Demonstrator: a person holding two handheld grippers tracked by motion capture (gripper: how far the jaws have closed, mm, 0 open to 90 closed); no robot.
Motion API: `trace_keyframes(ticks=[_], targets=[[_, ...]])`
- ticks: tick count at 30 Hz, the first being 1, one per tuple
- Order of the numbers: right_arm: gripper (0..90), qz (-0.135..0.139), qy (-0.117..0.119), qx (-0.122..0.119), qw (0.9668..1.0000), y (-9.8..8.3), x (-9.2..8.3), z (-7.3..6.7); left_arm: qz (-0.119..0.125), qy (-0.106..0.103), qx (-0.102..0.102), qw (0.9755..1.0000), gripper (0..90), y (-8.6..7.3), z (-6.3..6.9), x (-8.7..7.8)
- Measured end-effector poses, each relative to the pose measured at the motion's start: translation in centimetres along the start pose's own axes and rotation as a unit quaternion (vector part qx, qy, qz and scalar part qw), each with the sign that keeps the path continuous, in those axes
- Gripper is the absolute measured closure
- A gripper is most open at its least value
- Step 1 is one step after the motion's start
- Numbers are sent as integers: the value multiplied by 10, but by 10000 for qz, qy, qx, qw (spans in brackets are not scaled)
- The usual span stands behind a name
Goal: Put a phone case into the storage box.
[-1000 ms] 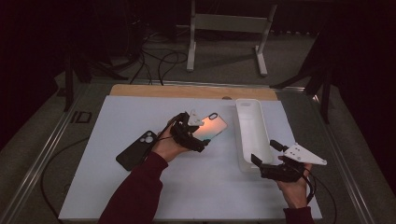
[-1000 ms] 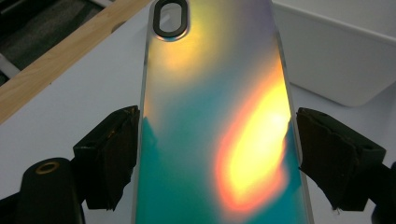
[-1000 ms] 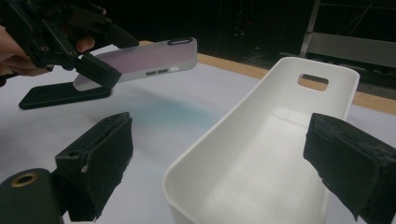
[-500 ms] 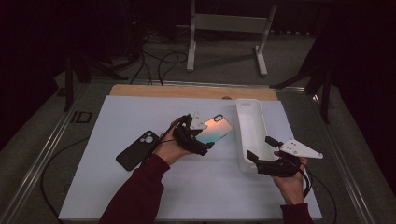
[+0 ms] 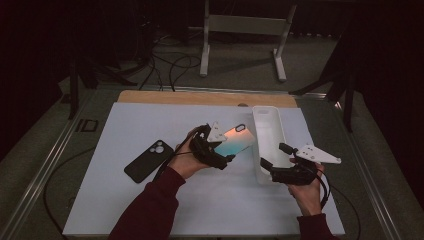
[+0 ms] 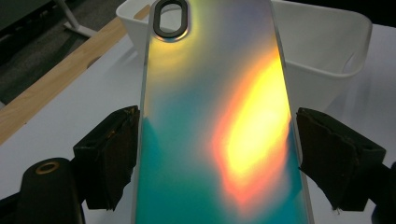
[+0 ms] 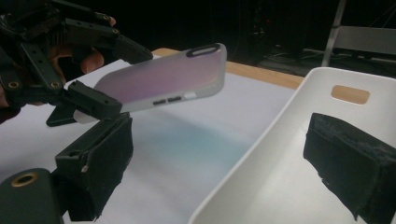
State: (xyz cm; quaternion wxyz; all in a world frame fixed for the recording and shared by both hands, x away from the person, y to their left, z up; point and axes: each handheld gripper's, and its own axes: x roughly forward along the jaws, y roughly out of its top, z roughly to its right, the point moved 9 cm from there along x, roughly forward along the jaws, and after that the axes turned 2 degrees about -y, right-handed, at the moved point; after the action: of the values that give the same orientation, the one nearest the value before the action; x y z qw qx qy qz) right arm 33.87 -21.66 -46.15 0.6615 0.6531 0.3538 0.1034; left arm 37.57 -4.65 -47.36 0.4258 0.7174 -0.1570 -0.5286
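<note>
The white bin [image 5: 269,131] stands lengthwise on the white worktop [image 5: 150,200], at about 2 o'clock from the worktop's middle in the high view, and what shows of its inside is bare; in the right gripper view its white floor and a handle slot in the far end wall are plain to see. The iridescent phone case [image 5: 236,141] is off the worktop, lifted and tilted, just beside the bin at its 9 o'clock, with the camera cutout at the raised far end. The left claw [image 5: 220,150] is grasping the phone case across its width: in the left gripper view both pads press its long edges. The left hand [image 5: 186,159] reaches in from 7 o'clock, forearm in a dark red sleeve. The right claw [image 5: 272,160] is released, its jaws wide apart, straddling the near end of the bin, with one pad outside the wall and the other over the inside. The right hand [image 5: 306,191] comes in from 5 o'clock. A dark phone [image 5: 148,160] lies flat at 9 o'clock from the left hand, well apart from the bin.
</note>
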Motion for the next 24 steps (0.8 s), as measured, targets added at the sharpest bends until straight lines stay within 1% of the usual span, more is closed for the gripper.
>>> trace_keyframes(ticks=[5,7,16,19,24], targets=[[82,15,81,3,10000,4,3,-3,24,-53,63,10000,169,2,6,2],[82,19,143,80,9999,6,3,-4,41,-69,78,9999,169,4,8,3],[83,-56,283,247,9993,8,9,-7,127,-130,229,9996,169,12,17,3],[125,-151,333,296,9989,7,11,-10,150,-162,224,9995,169,13,18,5],[165,-238,439,413,9979,6,16,-12,176,-178,279,9993,169,15,21,5]])
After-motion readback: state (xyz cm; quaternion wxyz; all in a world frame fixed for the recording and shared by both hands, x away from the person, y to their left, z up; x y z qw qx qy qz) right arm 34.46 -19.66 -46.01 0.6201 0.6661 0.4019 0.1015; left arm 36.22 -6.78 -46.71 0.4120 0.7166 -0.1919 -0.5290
